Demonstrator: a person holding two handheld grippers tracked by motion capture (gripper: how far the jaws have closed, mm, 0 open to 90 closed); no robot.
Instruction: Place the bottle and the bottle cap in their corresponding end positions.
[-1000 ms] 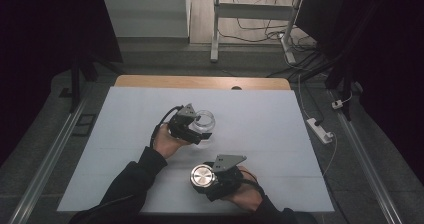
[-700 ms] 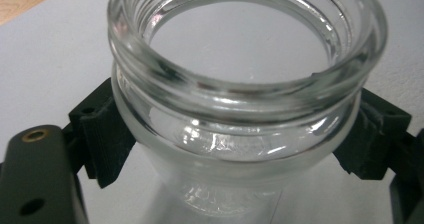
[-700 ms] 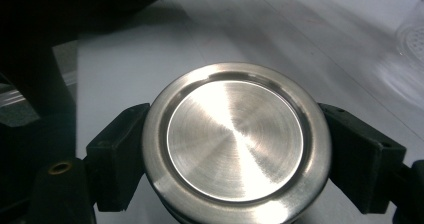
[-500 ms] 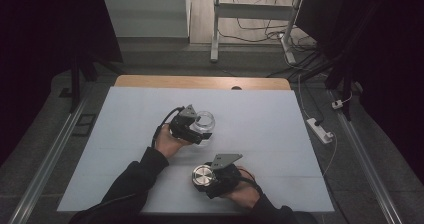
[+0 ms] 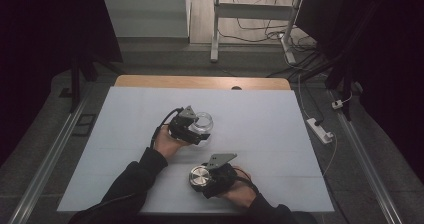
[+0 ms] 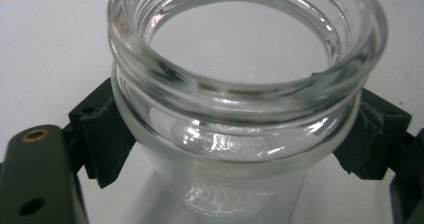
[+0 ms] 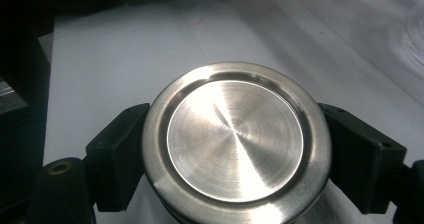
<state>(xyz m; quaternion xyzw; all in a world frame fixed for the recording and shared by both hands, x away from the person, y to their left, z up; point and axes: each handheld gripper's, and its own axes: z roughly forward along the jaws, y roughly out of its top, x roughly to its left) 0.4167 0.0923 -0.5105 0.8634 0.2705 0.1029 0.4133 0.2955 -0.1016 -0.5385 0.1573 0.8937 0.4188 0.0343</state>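
Glass jar (image 6: 240, 109), open-mouthed, upright on the tabletop (image 5: 280, 129), clamped below its threaded neck by the left claw (image 5: 197, 129). Right claw (image 5: 200, 176) grips the steel lid (image 7: 235, 144) by its rim, near the jar (not over it). Risk: smooth glass slipping, or lid cross-threading if tilted.

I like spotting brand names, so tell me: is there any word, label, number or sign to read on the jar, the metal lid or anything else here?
None can be read.
Glass jar, held by the left gripper: bare glass, no label; faint embossing at its base is too blurred to read.
Metal lid, held by the right gripper: plain brushed metal, no marking.
Table: plain sheet, no print.
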